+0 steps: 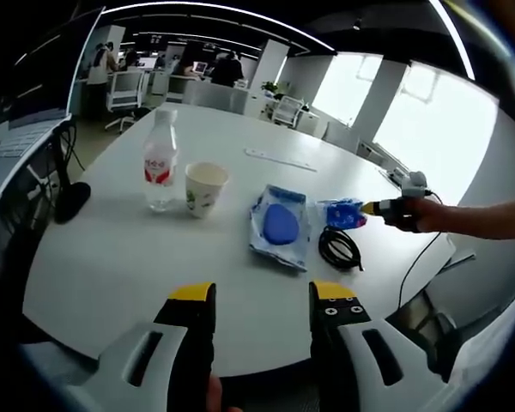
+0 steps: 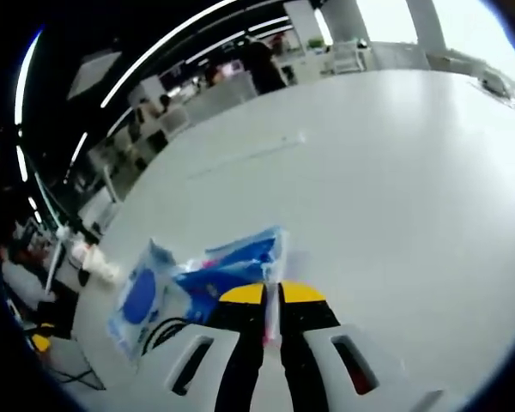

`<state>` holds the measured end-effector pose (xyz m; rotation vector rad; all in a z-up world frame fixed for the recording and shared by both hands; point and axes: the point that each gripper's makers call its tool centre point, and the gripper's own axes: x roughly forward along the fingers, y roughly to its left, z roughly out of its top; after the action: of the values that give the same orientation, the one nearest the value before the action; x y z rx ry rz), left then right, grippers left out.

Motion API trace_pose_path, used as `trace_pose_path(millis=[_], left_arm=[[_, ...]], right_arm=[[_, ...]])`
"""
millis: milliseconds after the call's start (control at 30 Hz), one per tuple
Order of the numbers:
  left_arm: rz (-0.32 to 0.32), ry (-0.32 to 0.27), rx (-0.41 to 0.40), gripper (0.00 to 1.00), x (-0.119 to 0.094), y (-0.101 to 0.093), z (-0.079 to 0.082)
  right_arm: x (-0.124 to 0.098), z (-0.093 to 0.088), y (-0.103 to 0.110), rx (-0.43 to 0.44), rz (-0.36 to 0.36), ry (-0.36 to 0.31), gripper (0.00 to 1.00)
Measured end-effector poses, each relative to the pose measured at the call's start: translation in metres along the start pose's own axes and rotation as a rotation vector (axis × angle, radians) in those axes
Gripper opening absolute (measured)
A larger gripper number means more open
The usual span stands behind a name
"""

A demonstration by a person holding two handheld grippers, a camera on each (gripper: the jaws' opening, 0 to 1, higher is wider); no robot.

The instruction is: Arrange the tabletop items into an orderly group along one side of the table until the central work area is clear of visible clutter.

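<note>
On the white table (image 1: 112, 257) stand a clear water bottle (image 1: 160, 167) with a red label and a paper cup (image 1: 205, 187) beside it. A flat blue-and-clear packet (image 1: 280, 225) lies mid-table, with a coiled black cable (image 1: 339, 247) to its right. My left gripper (image 1: 262, 296) hovers open over the near edge, holding nothing. My right gripper (image 1: 382, 208) comes in from the right and is shut on a small blue pouch (image 1: 343, 213). In the right gripper view the jaws (image 2: 272, 296) pinch the pouch (image 2: 232, 262) by its clear edge, beside the flat packet (image 2: 142, 296) and the cable (image 2: 167, 330).
A thin white strip (image 1: 279, 159) lies further back on the table. A monitor (image 1: 26, 137) and a black base (image 1: 69, 202) stand off the left edge. A person's forearm (image 1: 485, 219) reaches in from the right. Office chairs, desks and people fill the background.
</note>
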<state>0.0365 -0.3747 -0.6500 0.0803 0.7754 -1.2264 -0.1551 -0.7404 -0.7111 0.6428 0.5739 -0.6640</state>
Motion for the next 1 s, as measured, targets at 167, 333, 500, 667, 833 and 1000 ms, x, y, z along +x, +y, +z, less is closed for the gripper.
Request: trace_pose_path(millis=[167, 333, 500, 667, 833, 1000], left_arm=[[-0.008, 0.006, 0.002, 0.42, 0.002, -0.002, -0.001], [-0.037, 0.034, 0.039, 0.44, 0.006, -0.009, -0.006], [-0.057, 0.049, 0.044, 0.44, 0.008, -0.012, -0.010], [-0.074, 0.074, 0.053, 0.43, 0.009, -0.012, -0.017], [-0.080, 0.101, 0.074, 0.43, 0.010, -0.010, -0.023], [-0.088, 0.122, 0.074, 0.42, 0.017, -0.008, -0.025]], right_arm=[[-0.001, -0.002, -0.002, 0.008, -0.005, 0.003, 0.03], [-0.001, -0.003, -0.001, -0.006, -0.003, 0.006, 0.03], [-0.001, -0.006, 0.002, -0.017, 0.003, 0.014, 0.03], [-0.001, -0.009, 0.002, -0.020, 0.004, 0.019, 0.03], [-0.004, -0.013, 0.008, -0.099, 0.015, 0.043, 0.04], [-0.005, -0.016, 0.016, -0.152, 0.035, 0.057, 0.05]])
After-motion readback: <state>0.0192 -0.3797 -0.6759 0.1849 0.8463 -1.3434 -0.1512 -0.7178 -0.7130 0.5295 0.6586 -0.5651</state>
